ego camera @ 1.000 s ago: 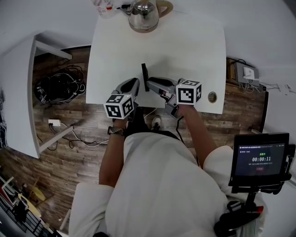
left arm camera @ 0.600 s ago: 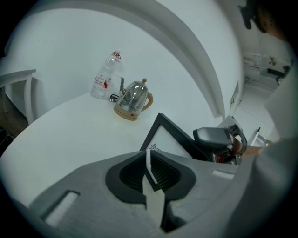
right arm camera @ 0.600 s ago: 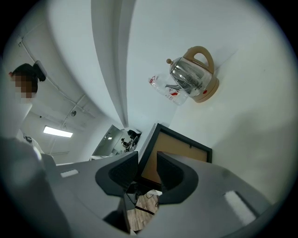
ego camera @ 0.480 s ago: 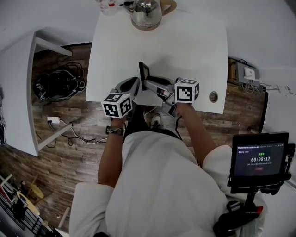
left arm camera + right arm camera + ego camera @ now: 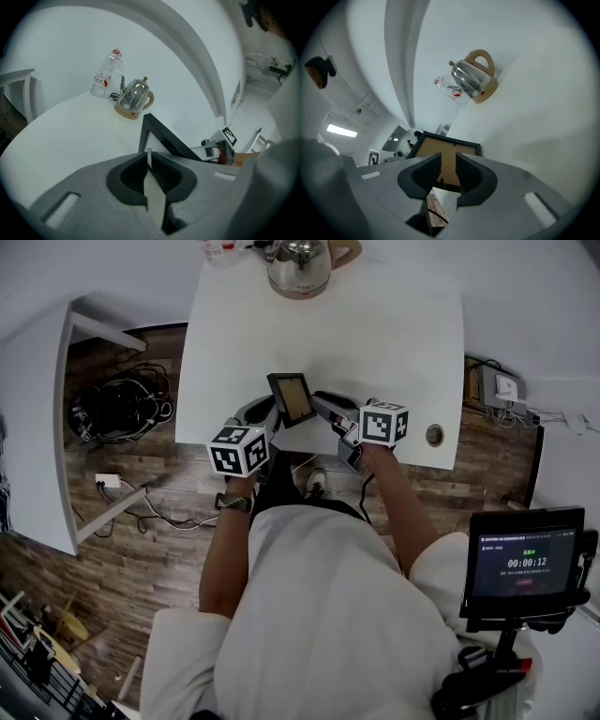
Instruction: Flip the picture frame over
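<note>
The black picture frame (image 5: 292,398) stands tilted near the front edge of the white table (image 5: 394,343), between my two grippers. Its brown back faces up and toward my right gripper (image 5: 324,403). In the right gripper view the brown back (image 5: 451,154) and its stand strip show in the gap of my right gripper (image 5: 447,159). Those jaws are closing, and I see no pad pressing on the strip. My left gripper (image 5: 265,414) sits at the frame's lower left. In the left gripper view its jaws (image 5: 148,153) are shut, with the frame's black edge (image 5: 165,138) rising just beyond the tips.
A steel kettle (image 5: 298,266) on a tan base and a plastic bottle (image 5: 104,75) stand at the table's far edge. A round cable hole (image 5: 434,435) is at the front right. Right of the person a small screen (image 5: 525,563) sits on a stand. Cables lie on the wood floor (image 5: 122,413).
The frame stood upright on its edge before; now it is tipped over with its brown back showing. My right gripper has shifted right and lower. The left gripper stayed put.
</note>
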Tool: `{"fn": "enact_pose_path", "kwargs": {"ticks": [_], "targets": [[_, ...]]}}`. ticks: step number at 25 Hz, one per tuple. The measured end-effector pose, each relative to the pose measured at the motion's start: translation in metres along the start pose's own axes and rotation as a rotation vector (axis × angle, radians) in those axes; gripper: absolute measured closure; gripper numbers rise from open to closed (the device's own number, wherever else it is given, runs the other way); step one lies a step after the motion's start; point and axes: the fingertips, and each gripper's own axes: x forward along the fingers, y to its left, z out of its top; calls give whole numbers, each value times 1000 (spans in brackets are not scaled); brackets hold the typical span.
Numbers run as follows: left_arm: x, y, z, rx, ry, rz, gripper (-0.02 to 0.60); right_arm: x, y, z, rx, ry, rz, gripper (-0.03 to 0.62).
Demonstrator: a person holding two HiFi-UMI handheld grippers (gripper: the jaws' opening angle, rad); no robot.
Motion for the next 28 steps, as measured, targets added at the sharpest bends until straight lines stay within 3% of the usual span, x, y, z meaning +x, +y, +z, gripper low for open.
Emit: {"fn": "enact_pose_path", "kwargs": {"ticks": [8,19,28], "targets": [[2,10,-15,-39,61,26,557,6,-19,-21,-28,68,-86,491],[12,21,-41,-129,113,42,578,0,-28,-28,1,68,-113,488],[28,10,-44,-95,151,15,578,-4,-35,-38,12,81,-136,487]]}}
